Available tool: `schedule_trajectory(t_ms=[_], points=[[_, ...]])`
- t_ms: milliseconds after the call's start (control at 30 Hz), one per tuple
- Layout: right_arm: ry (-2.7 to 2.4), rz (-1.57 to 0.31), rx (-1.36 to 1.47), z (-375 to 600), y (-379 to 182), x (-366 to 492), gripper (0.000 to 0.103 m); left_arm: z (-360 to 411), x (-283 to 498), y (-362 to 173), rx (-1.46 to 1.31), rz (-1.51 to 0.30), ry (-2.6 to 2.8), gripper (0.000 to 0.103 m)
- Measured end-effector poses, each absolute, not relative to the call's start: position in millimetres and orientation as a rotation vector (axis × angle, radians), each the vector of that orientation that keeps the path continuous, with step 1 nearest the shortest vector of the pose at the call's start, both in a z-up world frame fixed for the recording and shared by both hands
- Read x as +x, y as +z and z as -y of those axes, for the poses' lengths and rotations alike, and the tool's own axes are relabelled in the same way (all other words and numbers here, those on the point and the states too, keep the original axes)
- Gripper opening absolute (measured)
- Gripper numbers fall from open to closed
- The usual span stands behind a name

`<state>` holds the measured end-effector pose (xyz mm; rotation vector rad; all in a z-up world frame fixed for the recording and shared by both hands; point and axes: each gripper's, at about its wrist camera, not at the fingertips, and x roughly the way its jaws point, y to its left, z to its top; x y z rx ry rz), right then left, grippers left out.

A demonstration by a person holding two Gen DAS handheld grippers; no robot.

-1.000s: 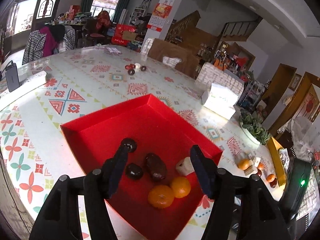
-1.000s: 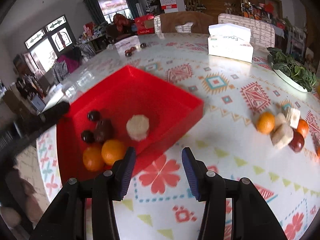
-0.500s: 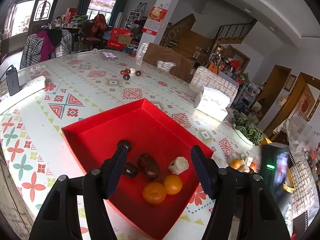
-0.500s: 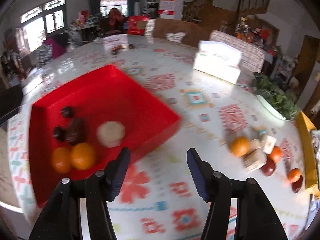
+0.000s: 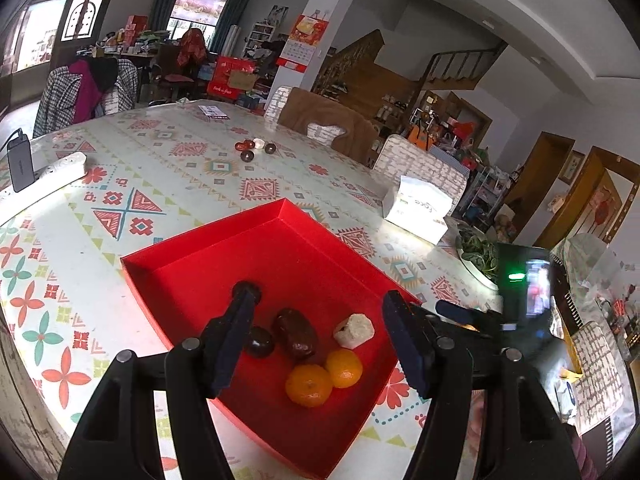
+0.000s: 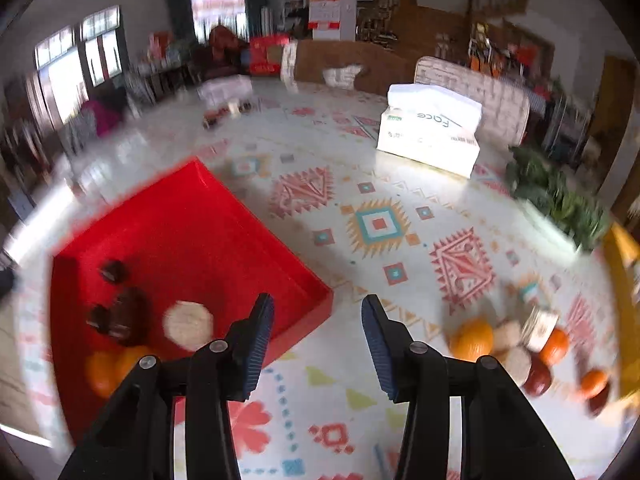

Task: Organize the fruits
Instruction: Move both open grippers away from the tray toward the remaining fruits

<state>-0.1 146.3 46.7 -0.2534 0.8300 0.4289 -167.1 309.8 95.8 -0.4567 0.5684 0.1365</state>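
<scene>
A red tray (image 5: 208,256) lies on the patterned table and also shows in the right wrist view (image 6: 192,216). In it lie two oranges (image 5: 309,385), dark fruits (image 5: 296,334) and a pale chunk (image 5: 354,331). My left gripper (image 5: 320,316) is open and empty above the tray's near part. My right gripper (image 6: 316,320) is open and empty above the table just right of the tray. A loose fruit pile with an orange (image 6: 471,339), pale pieces and dark red fruits (image 6: 536,378) lies to its right.
A white tissue box (image 6: 430,132) stands beyond the tray, greens on a plate (image 6: 560,200) at far right, a yellow tray edge (image 6: 622,248) beside them. Small dark fruits (image 5: 254,148) lie at the table's far side. A power strip (image 5: 60,166) lies at left.
My right gripper has swung right, away from the tray toward the loose fruit pile; its view is blurred. My left gripper has lifted and drawn back a little above the tray.
</scene>
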Motion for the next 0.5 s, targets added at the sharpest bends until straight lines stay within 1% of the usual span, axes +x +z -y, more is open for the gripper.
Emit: schedule_trajectory(t_ms=[33,133,200,433,500], points=[[0.392,-0.831,-0.320,-155,41,4,0.050,-311,-167,96,-0.457,-0.569,0.136,0.066],[0.333,-0.821,-0.399,-163,39,17,0.050,-315,-169,96,-0.458,-0.567,0.137,0.066],[0.326,-0.829,-0.414,-161,37,28,0.053,-319,-169,95,-0.466,-0.564,0.134,0.067],[0.269,-0.806,-0.536,-178,36,55,0.054,-322,-169,92,-0.474,-0.574,0.121,0.067],[0.280,-0.801,-0.533,-178,37,59,0.054,-320,-170,93,-0.469,-0.571,0.113,0.067]])
